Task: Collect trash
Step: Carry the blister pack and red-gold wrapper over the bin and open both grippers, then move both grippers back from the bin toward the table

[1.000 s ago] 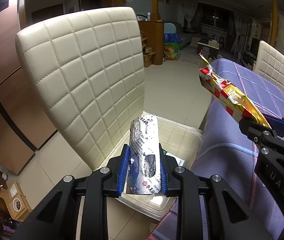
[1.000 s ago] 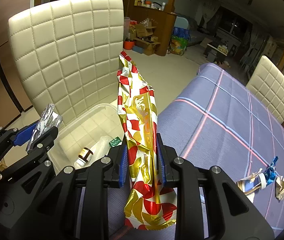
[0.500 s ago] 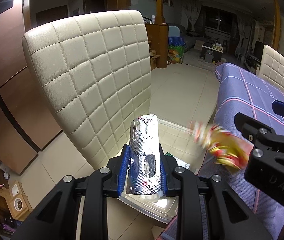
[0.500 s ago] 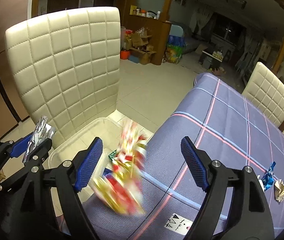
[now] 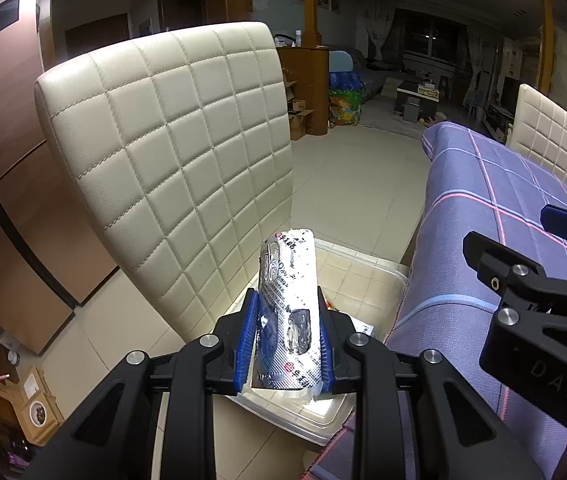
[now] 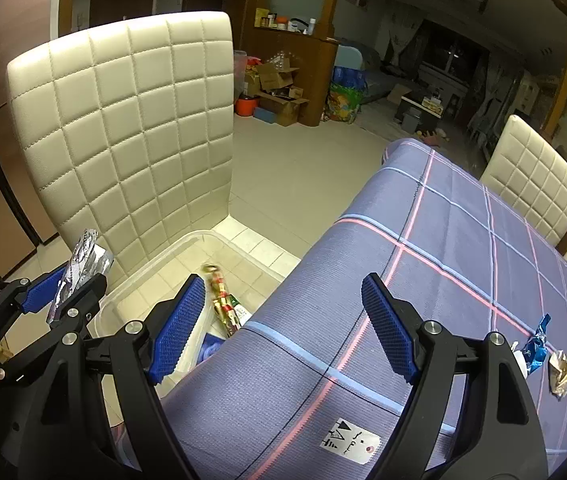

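My left gripper (image 5: 285, 344) is shut on a silver foil blister pack (image 5: 289, 308) and holds it upright above a clear plastic bin (image 5: 367, 262) on the floor. The pack and left gripper also show in the right wrist view (image 6: 83, 258). My right gripper (image 6: 283, 328) is open and empty over the table's near corner. A red and gold wrapper (image 6: 223, 304) lies inside the bin (image 6: 187, 240). More wrappers, one blue (image 6: 537, 346) and one gold (image 6: 561, 372), lie on the purple checked tablecloth (image 6: 443, 260) at the right.
A cream quilted chair back (image 5: 179, 168) stands just behind the bin. Two more cream chairs (image 6: 535, 176) stand at the table's far side. A white label (image 6: 349, 440) is on the cloth near my right gripper. Boxes and clutter (image 6: 279, 88) sit far back.
My right gripper opened and let go of the red and gold wrapper, which fell into the bin. My left gripper kept hold of the blister pack.
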Motion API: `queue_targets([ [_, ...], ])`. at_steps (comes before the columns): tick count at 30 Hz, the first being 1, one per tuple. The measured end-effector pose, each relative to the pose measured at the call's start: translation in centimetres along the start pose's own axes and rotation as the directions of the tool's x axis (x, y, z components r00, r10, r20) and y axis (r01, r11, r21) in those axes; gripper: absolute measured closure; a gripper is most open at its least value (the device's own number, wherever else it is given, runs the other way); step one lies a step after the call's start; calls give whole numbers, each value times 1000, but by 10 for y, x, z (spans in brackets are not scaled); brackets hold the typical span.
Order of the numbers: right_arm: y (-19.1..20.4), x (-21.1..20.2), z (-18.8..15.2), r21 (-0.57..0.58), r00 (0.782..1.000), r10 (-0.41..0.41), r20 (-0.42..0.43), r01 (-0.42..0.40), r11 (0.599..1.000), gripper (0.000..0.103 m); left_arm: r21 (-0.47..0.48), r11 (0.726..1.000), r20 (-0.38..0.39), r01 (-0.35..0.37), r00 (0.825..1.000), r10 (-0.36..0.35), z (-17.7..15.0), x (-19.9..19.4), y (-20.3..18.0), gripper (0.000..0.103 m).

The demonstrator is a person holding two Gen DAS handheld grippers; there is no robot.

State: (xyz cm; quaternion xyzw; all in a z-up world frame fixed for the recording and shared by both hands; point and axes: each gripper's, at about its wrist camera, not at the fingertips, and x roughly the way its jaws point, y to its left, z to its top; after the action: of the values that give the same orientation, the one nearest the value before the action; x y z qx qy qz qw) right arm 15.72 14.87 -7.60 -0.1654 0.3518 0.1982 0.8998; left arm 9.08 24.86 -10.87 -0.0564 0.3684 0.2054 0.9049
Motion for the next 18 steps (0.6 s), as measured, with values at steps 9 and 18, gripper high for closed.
queue_targets([
  [9,-11,-3,1,25,999,-41,20,41,999,22,17,1000,-10,3,1000,-3,7,13,-11,76],
  [18,-15,-4,2,42,999,-47,26,46,998,21,-10,1000,-17,24,1000,-24,16,24,-10,76],
])
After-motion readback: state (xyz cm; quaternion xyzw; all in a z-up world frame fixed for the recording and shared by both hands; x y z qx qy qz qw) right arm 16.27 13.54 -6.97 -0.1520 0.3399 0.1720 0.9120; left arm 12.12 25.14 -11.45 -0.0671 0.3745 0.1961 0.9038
